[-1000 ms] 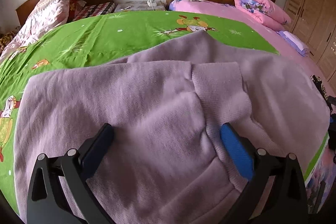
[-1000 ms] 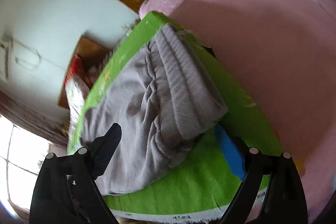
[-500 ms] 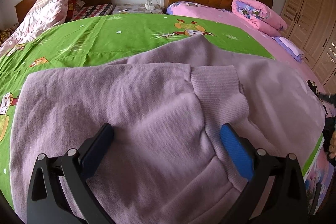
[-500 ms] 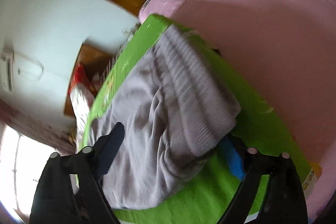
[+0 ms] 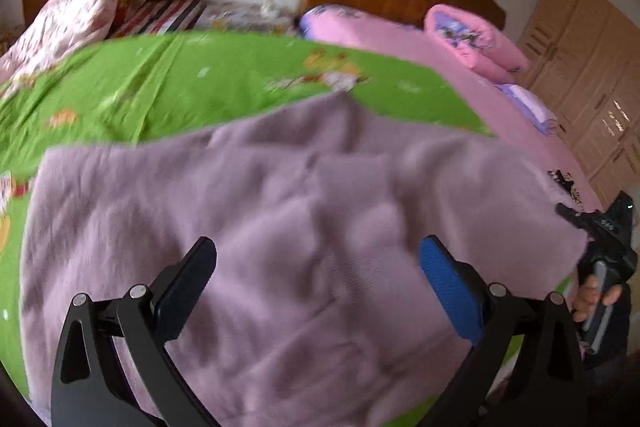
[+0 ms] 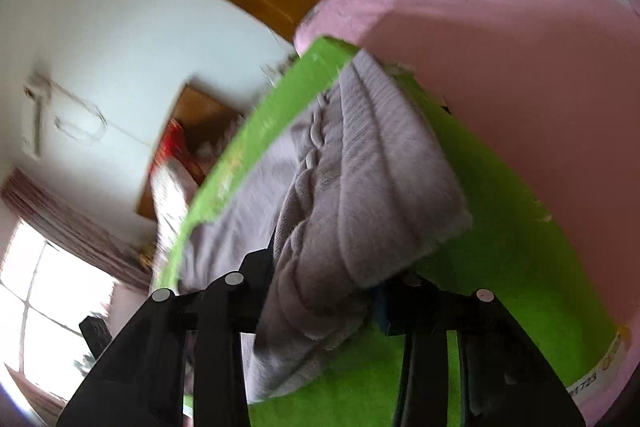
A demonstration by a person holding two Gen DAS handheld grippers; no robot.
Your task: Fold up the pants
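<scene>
Left gripper (image 5: 318,279) spread wide over the pants (image 5: 280,227) on the green sheet (image 5: 160,83), right gripper (image 6: 320,291) pinching their bunched edge near the sheet's border, seen only from the right wrist.

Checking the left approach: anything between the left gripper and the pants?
Nothing visible. The left gripper hangs open directly over the lilac pants, which lie spread on the green sheet, with only bare fabric between its jaws.
</scene>
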